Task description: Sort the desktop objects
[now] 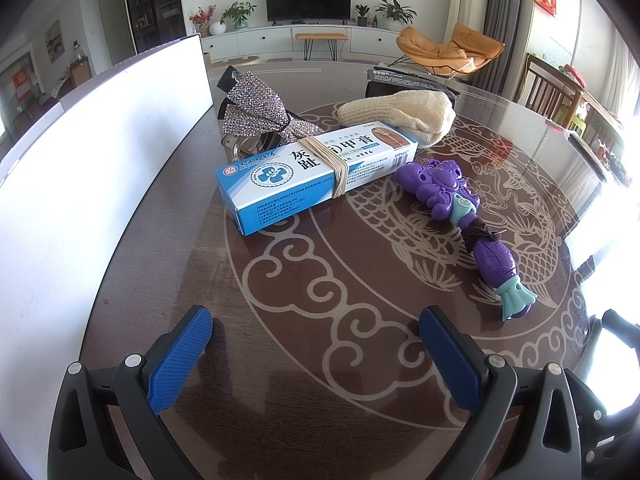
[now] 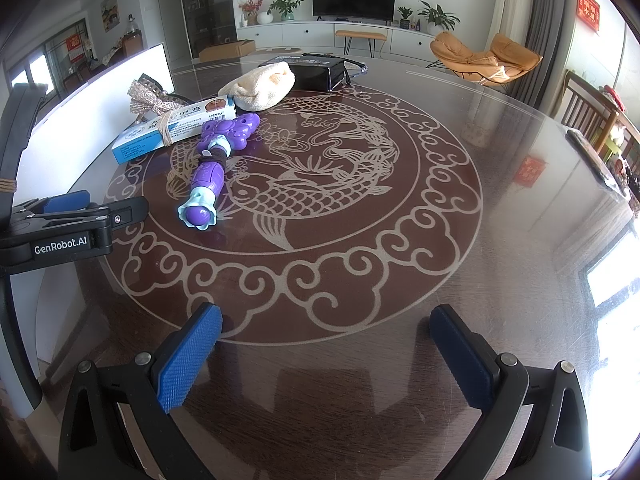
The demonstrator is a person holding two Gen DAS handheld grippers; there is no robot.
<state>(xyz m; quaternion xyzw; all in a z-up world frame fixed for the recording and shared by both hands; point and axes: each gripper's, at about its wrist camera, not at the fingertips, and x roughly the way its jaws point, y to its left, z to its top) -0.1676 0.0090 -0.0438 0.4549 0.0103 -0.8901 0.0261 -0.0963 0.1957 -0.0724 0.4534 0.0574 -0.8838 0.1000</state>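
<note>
- Blue medicine box [image 1: 316,174] lying flat on the desk [image 1: 320,360], long axis running from near-left to far-right, bound at its middle with tan string.
- Just right of the box: purple toy [image 1: 460,216], long axis slanting, teal flared end nearest the camera.
- Behind the box, touching it: sparkly bow [image 1: 256,118], lower part hidden.
- Beyond the box: cream knit piece [image 1: 400,114], black box [image 2: 316,70] partly hidden behind.
- Left tool [image 1: 316,340] spread wide, empty.
- Right tool [image 2: 326,338] spread wide, empty.

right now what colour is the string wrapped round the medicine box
Tan, natural twine around the blue-and-white box; clearest in the left wrist view.
</note>
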